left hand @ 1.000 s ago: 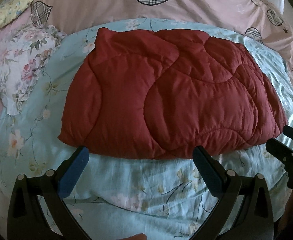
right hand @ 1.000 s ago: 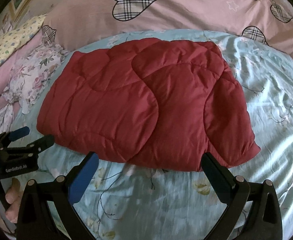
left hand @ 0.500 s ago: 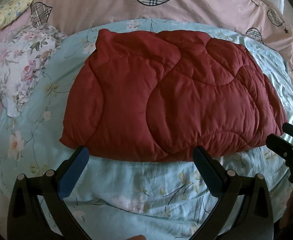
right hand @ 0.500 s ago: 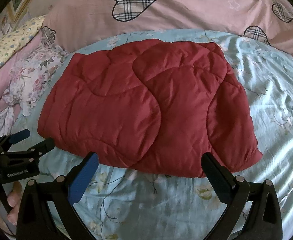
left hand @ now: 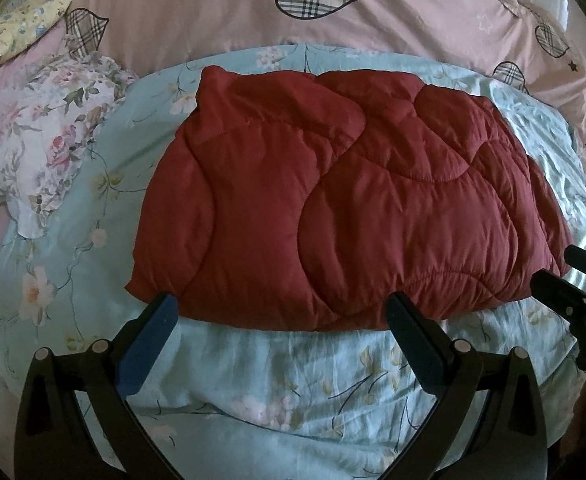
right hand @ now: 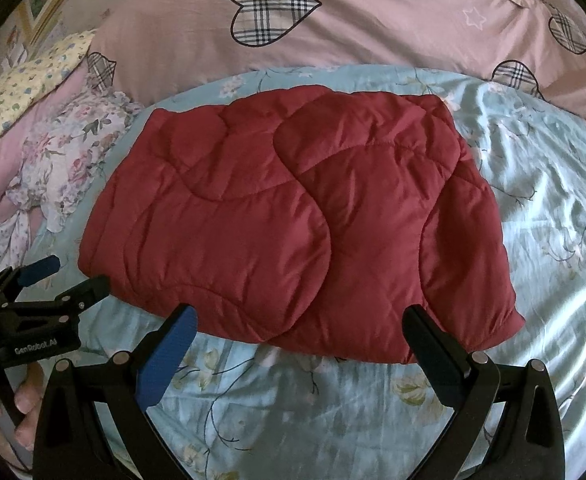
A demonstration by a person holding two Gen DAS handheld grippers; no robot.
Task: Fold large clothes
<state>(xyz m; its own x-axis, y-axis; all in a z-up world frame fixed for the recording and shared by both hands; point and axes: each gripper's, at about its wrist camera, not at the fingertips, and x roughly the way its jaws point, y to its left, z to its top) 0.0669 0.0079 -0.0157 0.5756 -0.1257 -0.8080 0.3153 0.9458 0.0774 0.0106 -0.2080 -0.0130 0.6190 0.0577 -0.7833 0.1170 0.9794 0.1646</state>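
Note:
A dark red quilted padded garment (left hand: 349,208) lies folded into a thick rectangle on the light blue floral sheet (left hand: 277,376); it also shows in the right wrist view (right hand: 293,224). My left gripper (left hand: 283,312) is open and empty, its fingertips just short of the garment's near edge. My right gripper (right hand: 301,324) is open and empty, also at the near edge. The left gripper shows in the right wrist view (right hand: 65,276), and the right gripper shows in the left wrist view (left hand: 565,268).
A pink duvet (left hand: 373,16) with plaid hearts lies behind the garment. A white floral cloth (left hand: 49,148) lies bunched at the left, with a yellow floral pillow (left hand: 13,40) beyond. The blue sheet (right hand: 553,184) is wrinkled to the right.
Both views have drawn back slightly from the garment's near edge. The garment has not moved and both grippers stay open.

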